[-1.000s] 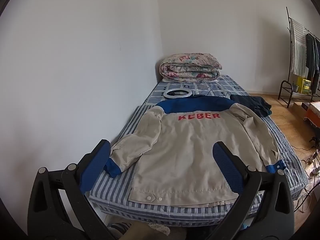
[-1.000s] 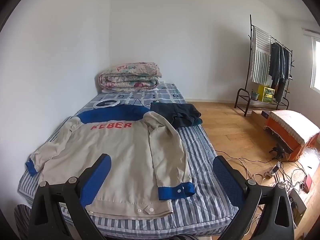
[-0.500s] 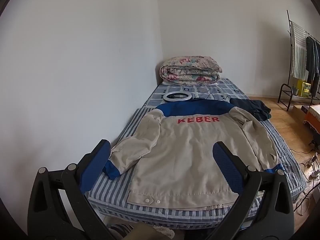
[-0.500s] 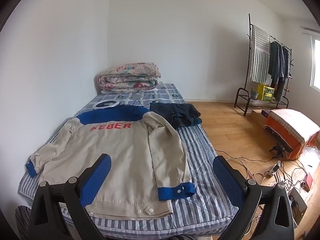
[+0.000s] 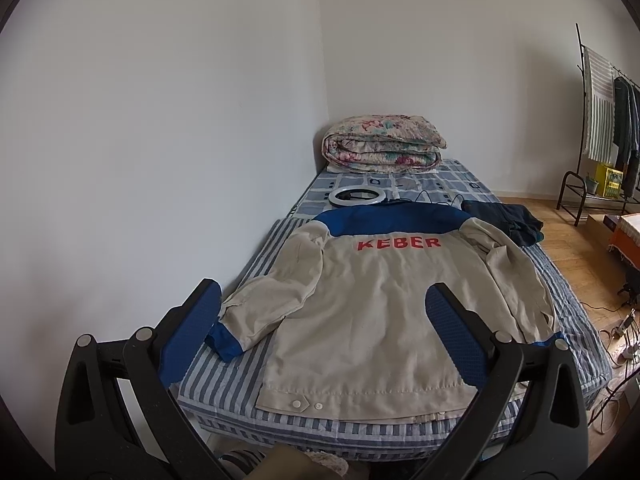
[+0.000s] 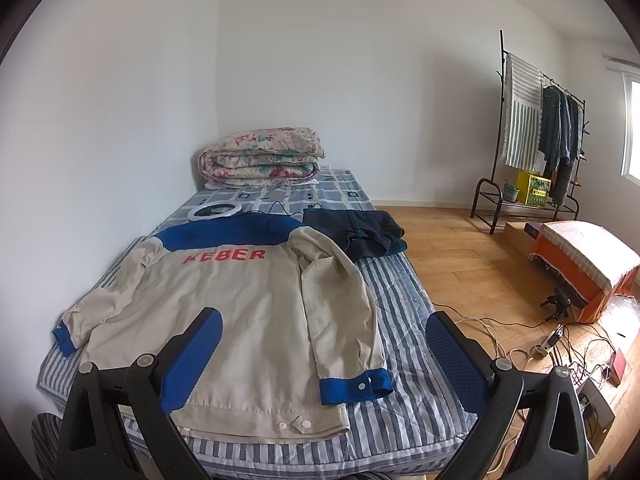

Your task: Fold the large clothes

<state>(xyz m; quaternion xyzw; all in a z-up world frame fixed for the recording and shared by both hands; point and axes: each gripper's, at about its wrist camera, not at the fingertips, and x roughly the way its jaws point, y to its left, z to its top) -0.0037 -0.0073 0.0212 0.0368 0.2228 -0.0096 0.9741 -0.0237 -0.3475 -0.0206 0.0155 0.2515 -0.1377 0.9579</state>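
Over the foot of the bed, left wrist view: the left gripper [image 5: 320, 332] hangs with jaws released, nothing between the blue pads. Compared with a second ago the view has tipped up a little: the beige work jacket with blue yoke and red "KEBER" lettering [image 5: 384, 308] sits lower in the picture and more wall shows above. Jacket itself unchanged: back up, spread flat on the blue-and-white striped bed [image 5: 224, 384], hem nearest the camera, left sleeve [image 5: 272, 312] angled out with its blue cuff close to the bed edge.

Right wrist view: the right gripper [image 6: 320, 344] also has its jaws released and empty, above the hem. Framing shifts only slightly here. Right sleeve [image 6: 344, 304] lies along the jacket's side, blue cuff [image 6: 356, 386] down near the hem. A folded dark navy garment [image 6: 360, 234], a white ring light [image 6: 214, 212] and a rolled floral quilt [image 6: 260, 156] lie beyond the collar.

Judgement: no fold started; only the grippers moved. Likely a settling pose before the first sleeve grasp.
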